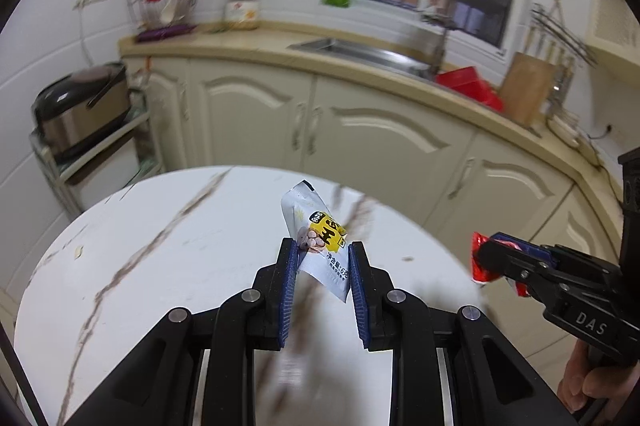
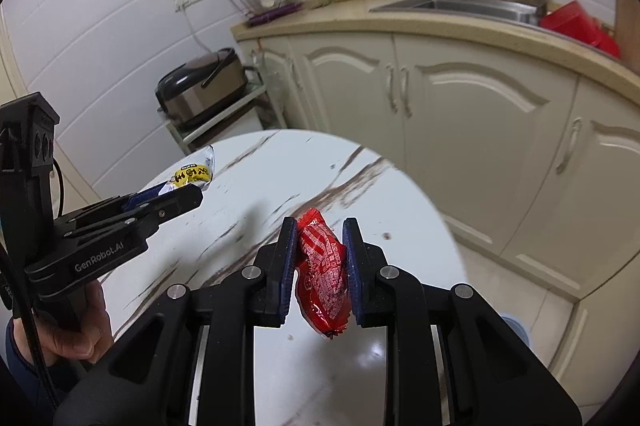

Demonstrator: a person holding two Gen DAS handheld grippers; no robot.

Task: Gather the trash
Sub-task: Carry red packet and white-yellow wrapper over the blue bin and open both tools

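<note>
Above round white marble-veined tabletop (image 1: 168,266), silver-and-yellow foil snack sachet (image 1: 320,238) pinched between narrowed pads of left gripper (image 1: 323,256); crumpled red plastic wrapper (image 2: 323,266) clamped in right gripper (image 2: 319,236), just to its right, both lifted clear; behind, cream kitchen cabinets (image 1: 360,130), steel sink (image 1: 360,52)
</note>
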